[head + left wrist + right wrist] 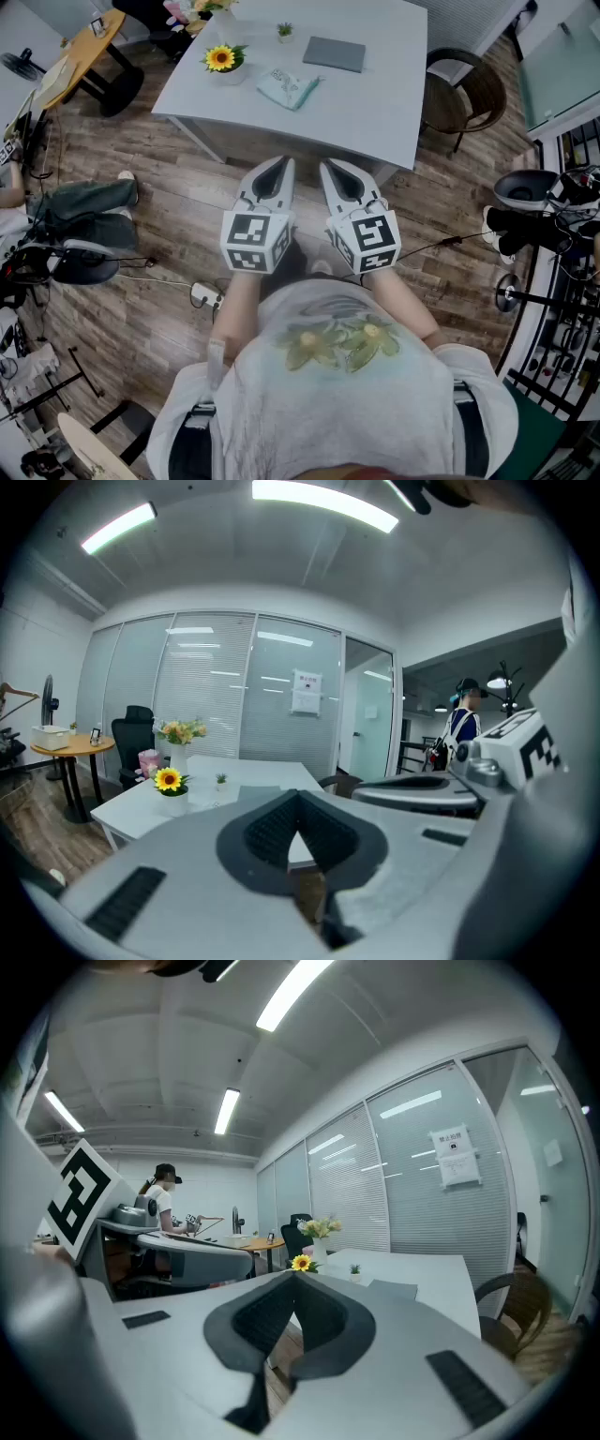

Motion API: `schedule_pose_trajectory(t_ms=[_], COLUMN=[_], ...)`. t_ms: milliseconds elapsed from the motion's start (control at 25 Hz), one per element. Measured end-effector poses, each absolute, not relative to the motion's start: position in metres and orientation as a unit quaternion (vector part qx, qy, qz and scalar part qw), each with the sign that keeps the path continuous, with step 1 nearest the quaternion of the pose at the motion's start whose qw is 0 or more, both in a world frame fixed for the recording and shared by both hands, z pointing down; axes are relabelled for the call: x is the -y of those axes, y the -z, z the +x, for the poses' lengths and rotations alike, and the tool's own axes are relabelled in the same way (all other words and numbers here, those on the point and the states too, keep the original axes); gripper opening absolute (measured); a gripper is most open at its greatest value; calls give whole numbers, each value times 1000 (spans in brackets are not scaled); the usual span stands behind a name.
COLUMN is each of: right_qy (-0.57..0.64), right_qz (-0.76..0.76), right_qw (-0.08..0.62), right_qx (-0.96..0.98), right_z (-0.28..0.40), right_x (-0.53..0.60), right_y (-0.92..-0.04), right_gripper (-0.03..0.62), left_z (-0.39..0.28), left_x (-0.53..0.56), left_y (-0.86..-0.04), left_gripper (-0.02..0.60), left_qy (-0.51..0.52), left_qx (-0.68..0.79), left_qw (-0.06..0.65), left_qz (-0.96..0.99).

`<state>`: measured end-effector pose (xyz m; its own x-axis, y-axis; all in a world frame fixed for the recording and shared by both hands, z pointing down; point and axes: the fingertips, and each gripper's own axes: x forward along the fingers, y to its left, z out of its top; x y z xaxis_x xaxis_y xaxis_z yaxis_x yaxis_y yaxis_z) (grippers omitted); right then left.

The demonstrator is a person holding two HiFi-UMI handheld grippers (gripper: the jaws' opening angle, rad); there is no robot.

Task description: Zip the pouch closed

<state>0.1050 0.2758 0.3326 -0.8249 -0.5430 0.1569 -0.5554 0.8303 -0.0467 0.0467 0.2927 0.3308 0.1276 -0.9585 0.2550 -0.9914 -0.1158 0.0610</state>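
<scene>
Left tool (pixel 280 164), right tool (pixel 332 167) closed; pouch (pixel 289 88) crosswise ahead.

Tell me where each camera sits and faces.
Head view: on the head, steeply down; left claw, right claw, forearms, shirt; white table beyond.
Left gripper view: on left claw, along its shut jaws toward the table; right claw at right.
Right gripper view: on right claw, same direction; left claw at left.
All share table and sunflower.

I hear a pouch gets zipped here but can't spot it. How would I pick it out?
Find the white table in front of the person. The pouch lies on it, right of the potted sunflower and nearer than the grey pad. It alone is soft and crumpled, pale with a teal edge.
</scene>
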Motion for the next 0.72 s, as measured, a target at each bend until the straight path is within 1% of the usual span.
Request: schedule_pose_trajectory(t_ms=[520,720], right_qy=[-56,-57], right_qz=[301,297], right_qw=[89,96], right_qx=[948,948], right_z=[48,28], right_x=[-210,-189], right_y=[-350,-349], right_gripper=[18,18], left_z=[-24,-39], left_x=[-226,-200], left_y=[-342,-339], left_gripper=[5,5], left_qy=[-91,-91], left_qx=[649,630], left_qw=[108,103], left_qz=[748,764])
